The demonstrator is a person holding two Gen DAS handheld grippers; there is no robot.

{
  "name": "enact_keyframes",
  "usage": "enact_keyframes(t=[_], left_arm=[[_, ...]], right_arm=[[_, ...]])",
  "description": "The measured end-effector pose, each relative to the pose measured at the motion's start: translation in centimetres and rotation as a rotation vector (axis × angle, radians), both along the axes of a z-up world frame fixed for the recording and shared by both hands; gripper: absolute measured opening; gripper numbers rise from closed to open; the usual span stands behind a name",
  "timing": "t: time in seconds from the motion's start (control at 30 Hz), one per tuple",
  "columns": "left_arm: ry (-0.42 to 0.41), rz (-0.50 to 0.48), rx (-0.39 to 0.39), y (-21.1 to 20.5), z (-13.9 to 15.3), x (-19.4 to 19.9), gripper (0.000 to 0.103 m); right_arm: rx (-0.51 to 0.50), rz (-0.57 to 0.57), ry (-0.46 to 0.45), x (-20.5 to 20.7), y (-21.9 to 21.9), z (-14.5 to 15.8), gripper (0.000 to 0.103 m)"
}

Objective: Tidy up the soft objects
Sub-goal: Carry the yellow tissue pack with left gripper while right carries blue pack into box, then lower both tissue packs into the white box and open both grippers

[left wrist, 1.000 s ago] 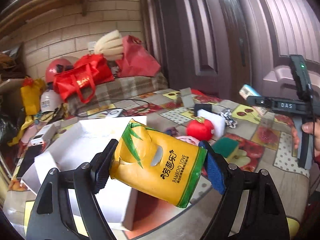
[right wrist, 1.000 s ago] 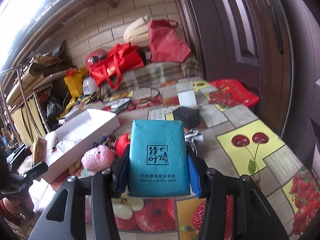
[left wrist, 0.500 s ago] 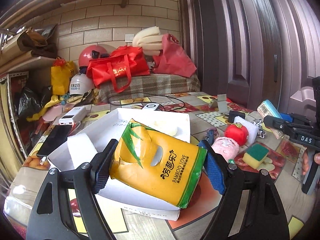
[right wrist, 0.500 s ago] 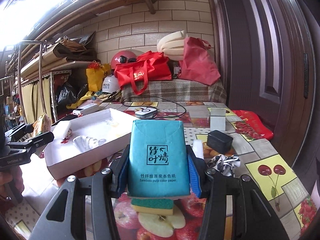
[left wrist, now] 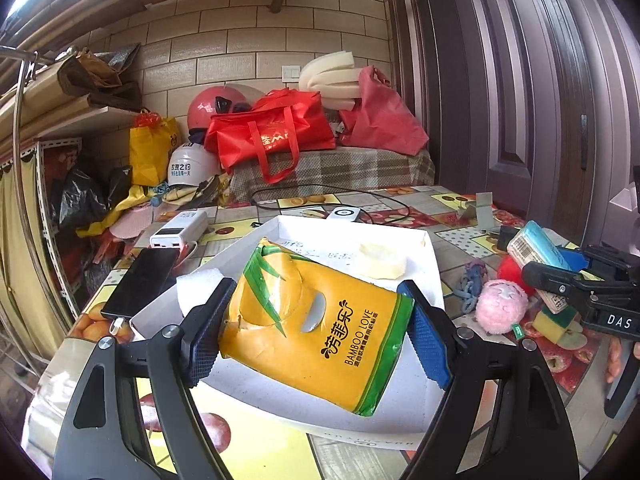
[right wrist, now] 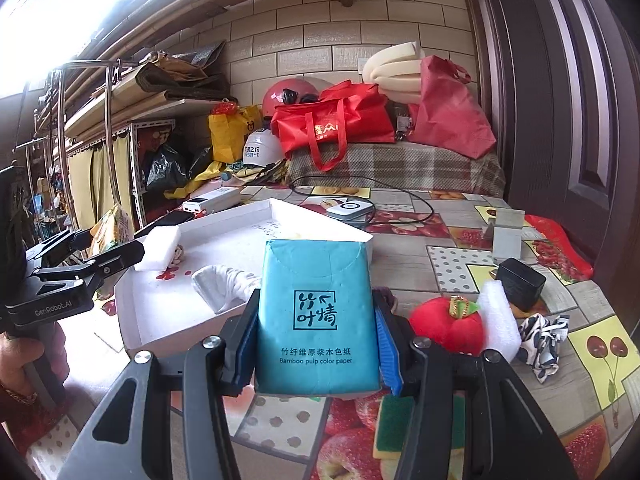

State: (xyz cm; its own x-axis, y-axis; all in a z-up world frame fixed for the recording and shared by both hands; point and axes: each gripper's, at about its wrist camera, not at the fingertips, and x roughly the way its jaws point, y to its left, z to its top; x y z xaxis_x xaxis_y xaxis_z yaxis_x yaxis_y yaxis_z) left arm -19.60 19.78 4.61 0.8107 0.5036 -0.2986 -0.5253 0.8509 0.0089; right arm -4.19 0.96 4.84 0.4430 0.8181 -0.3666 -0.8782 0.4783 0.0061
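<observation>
Between the two pads of the left gripper [left wrist: 316,334] sits the yellow tissue pack [left wrist: 316,330], pinched across its shorter dimension, with its long axis running diagonally from upper left to lower right in the left wrist view. Its lower end hangs over the near wall of the white tray [left wrist: 430,254], and most of its body lies above the tray floor, so the release point is judged to be directly below and slightly forward. Inside the tray are a white foam block [left wrist: 196,286] at the left corner and a pale round sponge piece [left wrist: 382,260] toward the far side; the open floor between them is the likely landing zone. The left gripper is closed on the pack to about the pack's width. The right gripper [right wrist: 316,344] is likewise closed on a teal tissue pack [right wrist: 316,316], held upright with its long axis pointing away from the camera. From the right wrist view the tray lies forward and to the left of this pack, whose top edge overlaps the tray's near right corner in the view. The left gripper is therefore the nearer of the two to the tray interior. On the surface [right wrist: 452,264] beside the tray, still outside it, are a pink plush toy [left wrist: 500,306], a red plush apple [right wrist: 446,326], a yellow-green sponge [left wrist: 554,320] and a patterned cloth [right wrist: 544,338].
</observation>
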Motion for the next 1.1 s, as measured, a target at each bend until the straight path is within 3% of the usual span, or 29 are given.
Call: enact_keyframes(t=[0.57, 0.83, 0.97, 1.1], left_arm=[[0.023, 0.063, -0.021, 4.2, 0.0, 2.7, 0.082], [0.059, 0.086, -0.075, 7.2, -0.3, 4.8, 0.082], [0.082, 0.094, -0.127, 8.0, -0.6, 5.1, 0.082], [0.083, 0.101, -0.128, 8.1, -0.6, 5.1, 0.083]], right_arm=[[-0.028, 0.043, -0.011, -0.4, 9.3, -0.2, 0.05], [-0.055, 0.039, -0.016, 0.5, 13.7, -0.2, 0.05], [-0.085, 0.038, 0.034, 1.8, 15.6, -0.5, 0.05], [-0.115, 0.032, 0.083, 2.7, 16.3, -0.9, 0.05]])
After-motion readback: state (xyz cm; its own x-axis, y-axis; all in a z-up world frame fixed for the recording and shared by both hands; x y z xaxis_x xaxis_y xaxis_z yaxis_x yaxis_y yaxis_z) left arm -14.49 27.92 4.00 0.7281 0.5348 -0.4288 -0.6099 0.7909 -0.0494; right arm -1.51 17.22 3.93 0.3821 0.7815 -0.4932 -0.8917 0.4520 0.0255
